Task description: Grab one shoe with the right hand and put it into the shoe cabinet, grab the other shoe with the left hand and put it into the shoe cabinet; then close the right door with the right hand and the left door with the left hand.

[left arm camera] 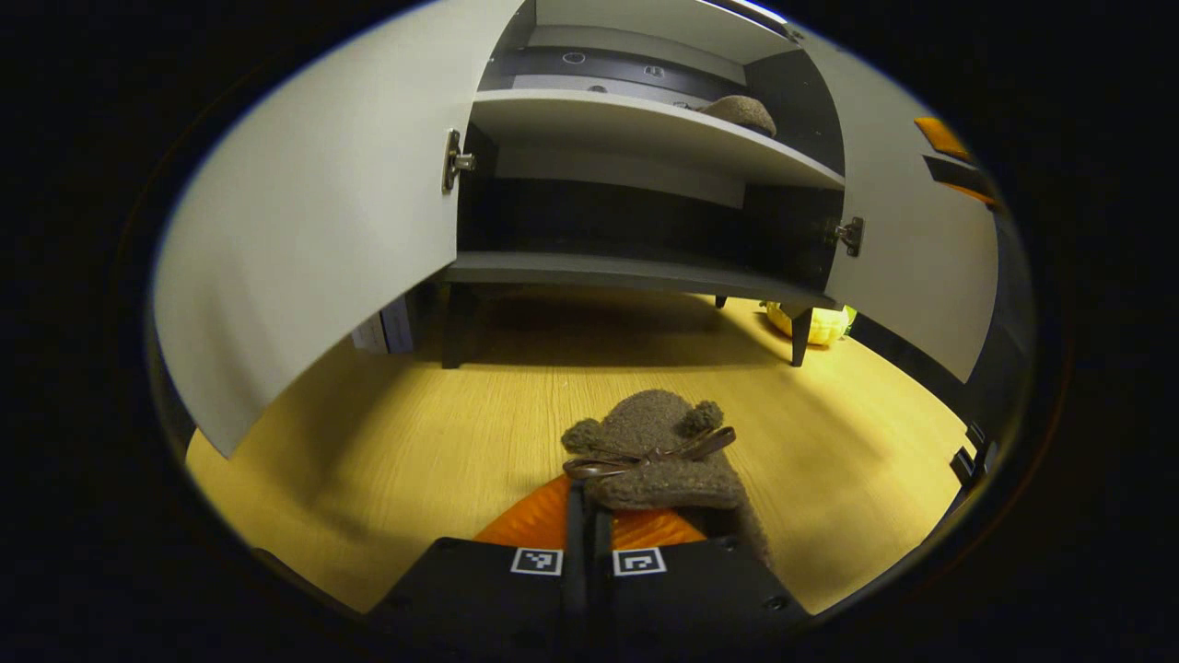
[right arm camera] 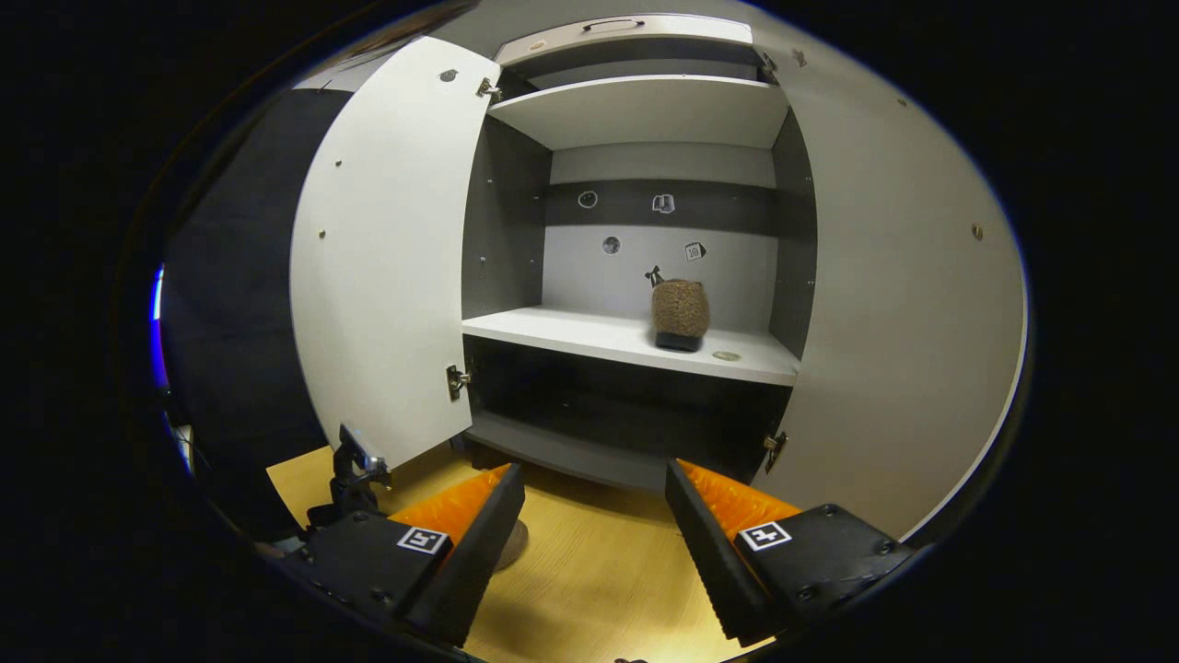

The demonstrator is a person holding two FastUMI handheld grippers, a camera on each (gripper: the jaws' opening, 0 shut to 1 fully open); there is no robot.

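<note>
One fuzzy shoe (left arm camera: 659,456) clamped at rim in left gripper (left arm camera: 589,543), near, above floor (left arm camera: 442,433); soft, light, floppy. Other shoe (right arm camera: 680,313) on cabinet shelf (right arm camera: 589,336), right side. Right gripper (right arm camera: 594,516) spread, empty.

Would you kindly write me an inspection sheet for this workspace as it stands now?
Surface: yellow wood-grain floor, bare in front of the cabinet.
Job's things: cabinet with both doors open; left door, right door. One shoe on the middle shelf, the other shoe in the left gripper.
Clutter: a yellow object by the cabinet's leg; what it is cannot be told.
Grippers: left gripper jaws closed on the shoe's rear edge; right gripper jaws wide apart, holding nothing.
Cables: nothing seen.
Surroundings: black cloth wall left of the cabinet.
</note>
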